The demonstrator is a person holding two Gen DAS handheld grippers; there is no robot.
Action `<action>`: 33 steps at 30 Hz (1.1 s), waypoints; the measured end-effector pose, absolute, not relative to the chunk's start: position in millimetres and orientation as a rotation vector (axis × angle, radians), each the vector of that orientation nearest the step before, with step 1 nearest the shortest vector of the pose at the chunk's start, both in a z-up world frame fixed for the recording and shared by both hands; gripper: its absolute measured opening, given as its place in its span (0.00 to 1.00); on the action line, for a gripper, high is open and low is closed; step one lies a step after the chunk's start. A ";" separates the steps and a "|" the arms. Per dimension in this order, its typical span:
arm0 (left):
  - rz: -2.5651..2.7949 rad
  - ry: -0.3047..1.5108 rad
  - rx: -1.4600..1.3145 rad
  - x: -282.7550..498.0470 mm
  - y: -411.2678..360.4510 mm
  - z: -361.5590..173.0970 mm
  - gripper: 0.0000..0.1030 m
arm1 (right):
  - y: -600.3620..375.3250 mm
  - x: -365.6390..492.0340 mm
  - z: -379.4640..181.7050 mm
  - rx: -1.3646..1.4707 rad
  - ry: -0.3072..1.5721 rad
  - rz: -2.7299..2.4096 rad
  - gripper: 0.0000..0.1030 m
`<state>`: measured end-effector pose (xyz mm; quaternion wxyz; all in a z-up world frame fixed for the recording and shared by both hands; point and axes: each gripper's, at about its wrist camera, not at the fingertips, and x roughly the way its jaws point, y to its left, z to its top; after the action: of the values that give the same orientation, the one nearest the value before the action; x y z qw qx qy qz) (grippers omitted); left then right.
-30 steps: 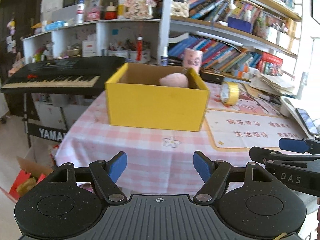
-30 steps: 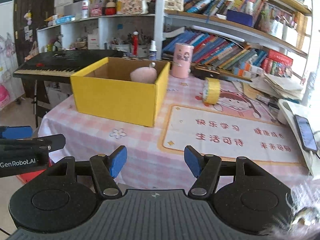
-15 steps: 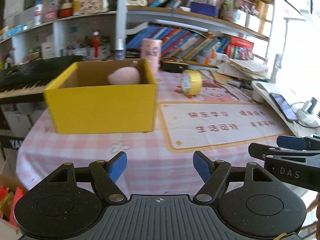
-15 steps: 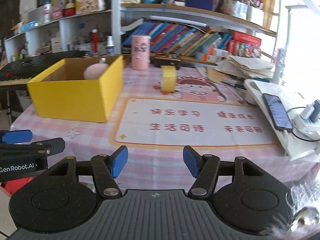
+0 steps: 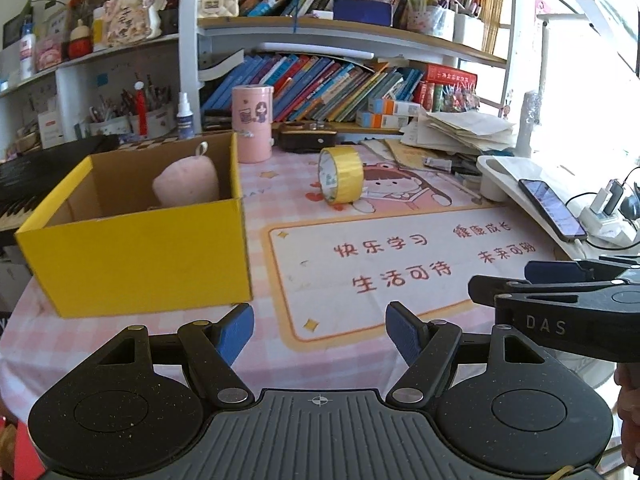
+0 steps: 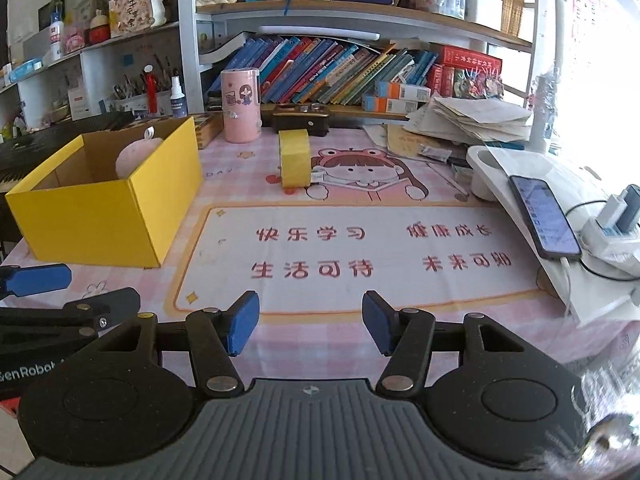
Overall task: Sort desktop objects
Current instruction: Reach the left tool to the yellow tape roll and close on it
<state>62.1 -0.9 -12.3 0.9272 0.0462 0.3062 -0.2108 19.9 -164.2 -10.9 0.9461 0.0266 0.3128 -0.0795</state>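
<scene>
A yellow cardboard box (image 5: 136,256) stands on the left of the table and holds a pink plush object (image 5: 186,182); both also show in the right wrist view, the box (image 6: 100,220) and the plush (image 6: 134,154). A roll of yellow tape (image 5: 342,174) stands on edge on the desk mat (image 5: 400,264), also in the right wrist view (image 6: 295,158). A pink cylinder holder (image 5: 253,123) stands behind the box. My left gripper (image 5: 320,330) is open and empty at the table's near edge. My right gripper (image 6: 311,322) is open and empty beside it.
A phone (image 6: 544,216) lies on a white stand (image 6: 504,168) at the right, with a charger and cables (image 6: 616,220). A pile of papers (image 5: 460,132) and bookshelves (image 5: 340,84) stand at the back. A black keyboard (image 5: 24,176) stands left of the table.
Both grippers have swung to the right. The box has shifted left in both views, and the tape and mat now sit near the centre. Both stay open.
</scene>
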 end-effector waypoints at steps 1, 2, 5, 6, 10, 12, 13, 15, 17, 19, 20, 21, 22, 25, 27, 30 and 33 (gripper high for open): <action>-0.436 0.629 0.097 65.7 -5.9 -13.1 0.72 | -168.5 24.3 -11.4 0.056 0.637 -0.161 0.54; -0.441 0.632 0.098 68.9 -11.2 -14.2 0.72 | -172.6 28.0 -12.0 0.058 0.637 -0.162 0.54; -0.451 0.647 0.106 80.0 -30.2 -18.9 0.72 | -188.5 40.2 -15.2 0.063 0.643 -0.167 0.54; -0.452 0.653 0.109 84.1 -37.2 -20.6 0.72 | -193.5 43.9 -16.4 0.065 0.646 -0.168 0.54; -0.446 0.674 0.110 100.8 -62.3 -23.4 0.72 | -218.5 62.3 -20.4 0.074 0.665 -0.160 0.53; -0.435 0.684 0.108 109.6 -74.7 -24.3 0.72 | -232.3 72.9 -21.1 0.074 0.672 -0.154 0.53; -0.427 0.688 0.106 113.5 -80.2 -24.5 0.72 | -238.3 77.3 -21.0 0.074 0.674 -0.150 0.53; -0.406 0.694 0.100 121.8 -91.0 -25.2 0.72 | -252.3 86.6 -20.6 0.075 0.677 -0.139 0.53; -0.379 0.698 0.094 130.4 -101.1 -24.6 0.72 | -265.4 95.4 -20.1 0.073 0.677 -0.127 0.53; -0.348 0.697 0.087 140.2 -110.7 -23.4 0.71 | -277.6 104.6 -19.7 0.073 0.679 -0.113 0.53; -0.330 0.697 0.082 145.7 -114.7 -22.7 0.71 | -284.5 110.0 -19.3 0.074 0.677 -0.105 0.53; -0.314 0.699 0.077 151.1 -118.5 -22.2 0.71 | -289.3 114.6 -18.7 0.074 0.676 -0.099 0.53; -0.299 0.699 0.074 156.1 -121.6 -21.6 0.71 | -294.8 119.4 -18.4 0.076 0.674 -0.091 0.53; -0.237 0.685 0.062 172.9 -132.2 -19.2 0.71 | -310.8 134.6 -18.0 0.081 0.668 -0.065 0.53; -0.209 0.680 0.051 184.0 -138.8 -17.9 0.71 | -318.3 143.3 -17.8 0.081 0.663 -0.046 0.53; -0.182 0.674 0.042 201.0 -148.7 -16.7 0.71 | -326.7 155.2 -18.6 0.077 0.660 -0.011 0.53; -0.159 0.670 0.038 219.8 -158.6 -16.6 0.71 | -333.8 165.3 -19.2 0.073 0.657 0.027 0.53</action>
<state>219.8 -158.6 -16.6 0.9412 0.0188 0.3283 -0.0777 165.3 -333.8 -19.2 0.9458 0.0357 0.3225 0.0131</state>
